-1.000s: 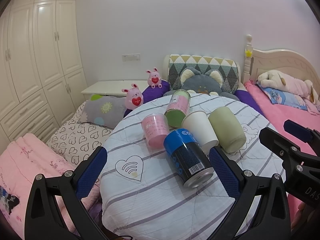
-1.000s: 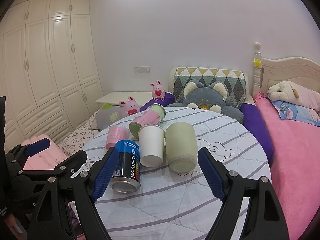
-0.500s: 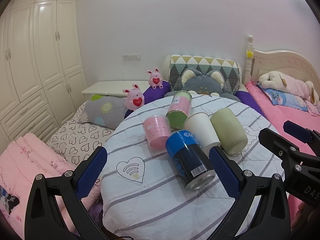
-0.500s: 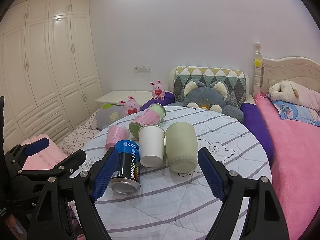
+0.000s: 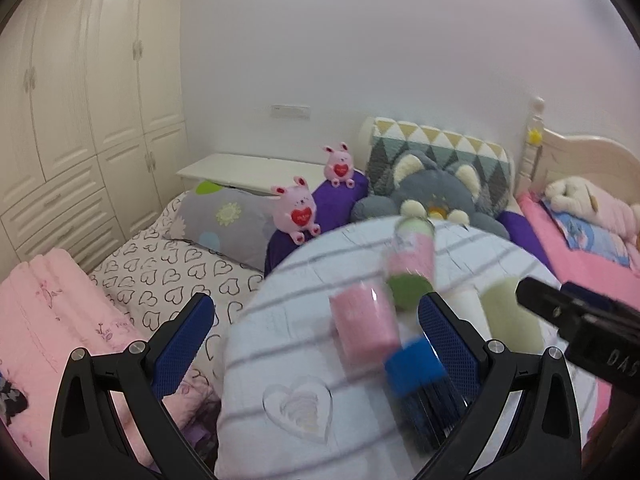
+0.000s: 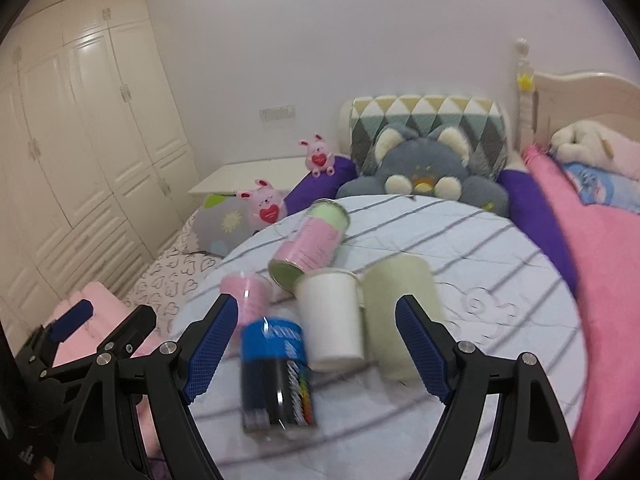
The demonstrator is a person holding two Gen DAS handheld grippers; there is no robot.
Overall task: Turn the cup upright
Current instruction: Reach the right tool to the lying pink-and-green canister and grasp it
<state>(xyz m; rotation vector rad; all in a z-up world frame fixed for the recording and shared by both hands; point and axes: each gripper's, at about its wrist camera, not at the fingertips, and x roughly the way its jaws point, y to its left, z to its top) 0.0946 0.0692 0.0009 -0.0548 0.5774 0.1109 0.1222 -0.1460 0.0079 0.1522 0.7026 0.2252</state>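
Several cups and cans lie on a round table with a striped cloth (image 6: 500,264). A white paper cup (image 6: 332,316) lies on its side beside a pale green cup (image 6: 400,312). A small pink cup (image 6: 248,296) and a pink and green can (image 6: 312,244) lie to their left. A blue and black can (image 6: 276,376) lies nearest. My right gripper (image 6: 316,344) is open and empty, just above the near cans and cups. My left gripper (image 5: 316,344) is open and empty, framing the pink cup (image 5: 364,328); this view is blurred.
Beds surround the table: a heart-print sheet (image 5: 168,268) and pink blanket (image 5: 44,320) on the left, a pink bed (image 6: 608,280) on the right. Plush toys and a grey cat cushion (image 6: 424,172) sit behind. White wardrobes (image 6: 80,152) line the left wall.
Both grippers have moved forward and down toward the cups. The left view has swung left and the right view has dropped closer to the blue can. Both jaws stay open.
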